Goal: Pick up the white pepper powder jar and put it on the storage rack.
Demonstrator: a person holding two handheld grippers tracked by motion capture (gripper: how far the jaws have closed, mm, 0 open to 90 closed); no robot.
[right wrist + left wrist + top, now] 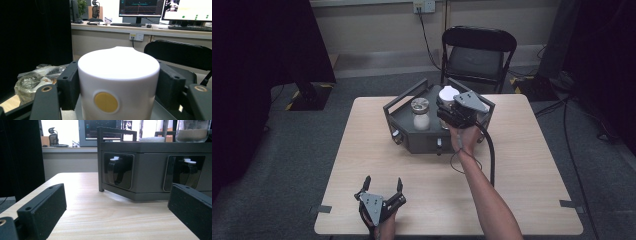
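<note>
A white cylindrical container (pixel 447 93) with a yellow dot on its side (pixel 118 67) is held over the back right part of a dark grey tray-box (pixel 412 137). My right gripper (pixel 447 100) is shut on it, and its jaws press on both sides of the container (pixel 118 82). A glass jar (pixel 420 114) with pale contents and a lid stands in the tray-box, left of the container. My left gripper (pixel 383 181) rests near the table's front edge, open with nothing between its jaws (pixel 117 215). It faces the tray-box's front wall (pixel 150 152), and the jar (pixel 192 131) stands above that wall.
A black folding chair (pixel 477 55) stands behind the table. The tray-box has raised handle bars and two recessed latches (pixel 117 171) on its front. A crinkled plastic bag (pixel 35 80) lies left of the right gripper. The right gripper's cable (pixel 491 150) trails across the table.
</note>
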